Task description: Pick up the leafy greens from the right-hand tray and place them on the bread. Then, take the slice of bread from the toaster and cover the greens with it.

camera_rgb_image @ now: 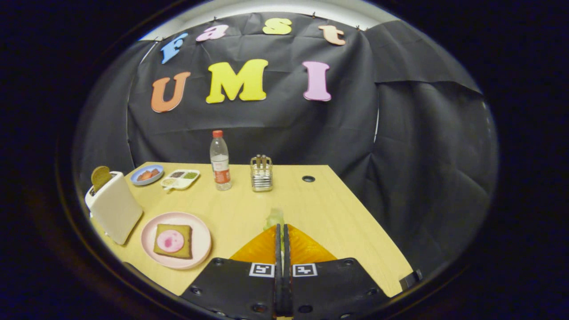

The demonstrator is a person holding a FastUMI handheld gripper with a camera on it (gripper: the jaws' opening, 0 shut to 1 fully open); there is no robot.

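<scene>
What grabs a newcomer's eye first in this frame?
Probably the tongs, fingers closed together over the orange tray, with pale leafy greens at their tips. Next, to their left, the pink plate holding bread with a pink slice on top, and beside it the white toaster with a slice sticking up.

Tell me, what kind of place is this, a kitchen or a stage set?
Probably a staged booth set up like a breakfast table, not a real kitchen. A wooden table stands against a draped black cloth wall, holding a toaster and bread on a pink plate. The gripper is closed on leafy greens.
</scene>
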